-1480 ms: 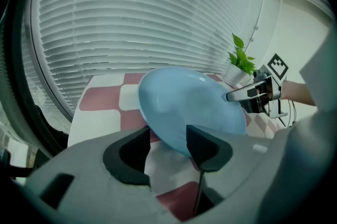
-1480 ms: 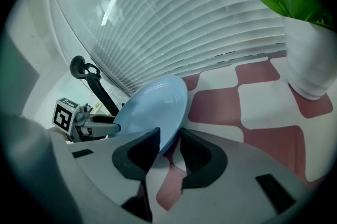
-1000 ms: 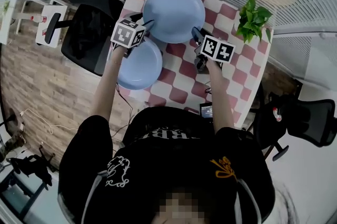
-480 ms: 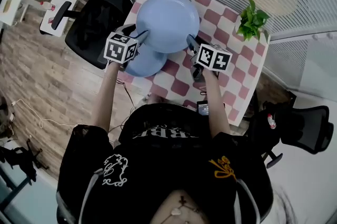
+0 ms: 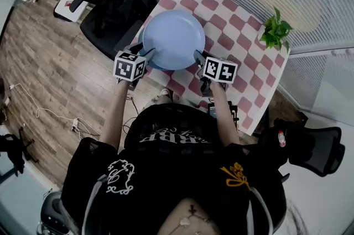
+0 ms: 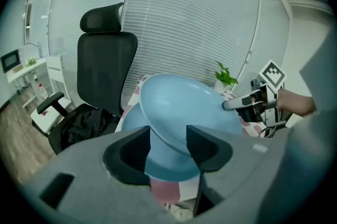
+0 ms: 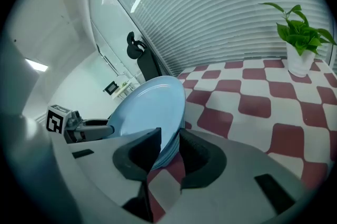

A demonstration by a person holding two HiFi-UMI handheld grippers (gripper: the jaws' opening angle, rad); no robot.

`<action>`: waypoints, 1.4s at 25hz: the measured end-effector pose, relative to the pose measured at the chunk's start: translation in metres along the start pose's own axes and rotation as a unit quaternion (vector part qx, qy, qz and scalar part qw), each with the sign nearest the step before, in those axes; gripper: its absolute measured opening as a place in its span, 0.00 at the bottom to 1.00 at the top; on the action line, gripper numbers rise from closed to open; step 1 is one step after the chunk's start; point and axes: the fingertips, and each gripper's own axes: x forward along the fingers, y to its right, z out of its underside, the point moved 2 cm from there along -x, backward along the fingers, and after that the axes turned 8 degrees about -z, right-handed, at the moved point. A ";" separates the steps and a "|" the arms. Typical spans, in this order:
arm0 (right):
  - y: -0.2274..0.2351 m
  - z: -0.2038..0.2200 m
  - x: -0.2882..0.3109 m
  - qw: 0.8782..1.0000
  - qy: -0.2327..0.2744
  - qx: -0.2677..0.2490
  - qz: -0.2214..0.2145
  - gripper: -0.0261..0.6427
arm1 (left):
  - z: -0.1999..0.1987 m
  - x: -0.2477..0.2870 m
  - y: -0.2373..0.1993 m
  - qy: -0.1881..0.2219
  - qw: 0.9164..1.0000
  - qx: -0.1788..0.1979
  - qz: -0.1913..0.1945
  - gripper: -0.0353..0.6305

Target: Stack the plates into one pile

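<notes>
Plates nearly lined up now: a second ago the raised one hung over mid-table, beside the other; since then I've swung it toward the table's left edge. Left tongs (image 5: 148, 53) clamp its left rim, jaws set wide. Raised plate (image 5: 173, 39), pale blue and smooth, covers most of the lower plate (image 6: 132, 118), same blue, flat on the checked table (image 5: 221, 35). Right tongs (image 5: 198, 56) have just been closing, rim pinched between them. Lowering is likely all that's left. Potted plant (image 5: 275, 31) stands far right.
</notes>
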 end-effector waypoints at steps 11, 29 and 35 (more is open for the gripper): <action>-0.016 0.052 0.019 0.998 -0.066 -0.009 0.005 0.19 | 0.080 -0.019 -0.007 -0.046 0.996 -0.070 -0.019 0.39; -0.020 0.054 0.022 0.998 -0.040 -0.016 0.044 0.21 | 0.070 -0.039 -0.018 0.018 0.997 -0.076 -0.005 0.39; -0.030 0.060 0.006 0.999 -0.011 -0.003 0.048 0.21 | 0.065 -0.069 -0.002 0.051 0.997 -0.052 0.035 0.39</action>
